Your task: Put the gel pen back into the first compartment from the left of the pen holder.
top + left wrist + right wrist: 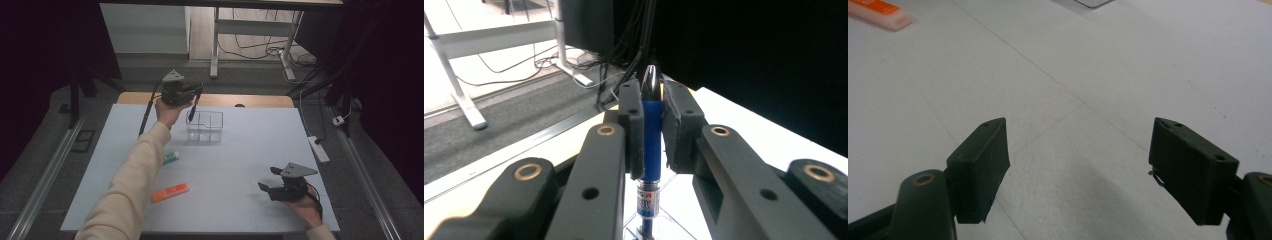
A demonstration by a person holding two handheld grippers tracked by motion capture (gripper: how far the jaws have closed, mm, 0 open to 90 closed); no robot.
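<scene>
My left gripper (196,94) is shut on a blue pen (192,111), which hangs with its lower end over the left part of a clear plastic box (205,131) at the back of the white table. In the left gripper view the pen (651,135) stands upright, clamped between the two pads of my left gripper (652,125), its black end poking out above them. My right gripper (269,181) rests low at the table's front right, held by a hand, jaws wide apart. In the right gripper view my right gripper (1078,165) has only bare table between its pads.
An orange marker (170,192) lies at the front left, also seen as the orange marker (879,12). A small green-and-white eraser (171,157) lies beside the sleeve. A power strip (319,148) sits past the table's right edge. White desk legs (215,45) stand behind.
</scene>
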